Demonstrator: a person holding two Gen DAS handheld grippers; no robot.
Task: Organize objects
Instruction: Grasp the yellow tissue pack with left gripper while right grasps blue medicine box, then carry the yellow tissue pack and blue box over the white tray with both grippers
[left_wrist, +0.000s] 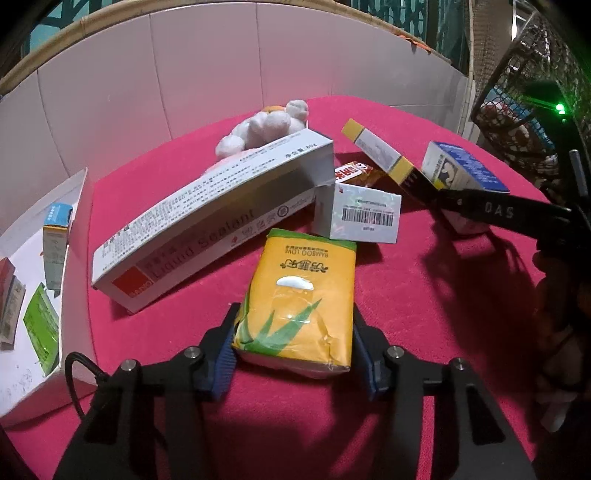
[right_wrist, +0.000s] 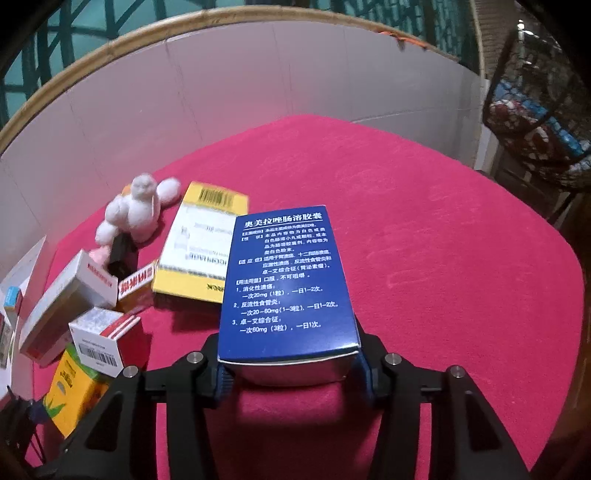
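My left gripper (left_wrist: 293, 363) is shut on a yellow tissue pack (left_wrist: 301, 295) with green bamboo leaves, on the red cloth. My right gripper (right_wrist: 291, 374) is shut on a blue medicine box (right_wrist: 286, 288) with white Chinese text. That box also shows in the left wrist view (left_wrist: 461, 173), held in the right gripper's black finger (left_wrist: 491, 212). The yellow pack also shows in the right wrist view (right_wrist: 72, 391) at the lower left.
On the red cloth (left_wrist: 406, 314) lie a long white sealant box (left_wrist: 207, 225), a small barcode box (left_wrist: 364, 216), a yellow-edged box (right_wrist: 201, 247) and a white plush toy (right_wrist: 138, 212). A white tray (left_wrist: 72, 236) with packets stands at the left. A tiled wall (left_wrist: 184, 74) is behind.
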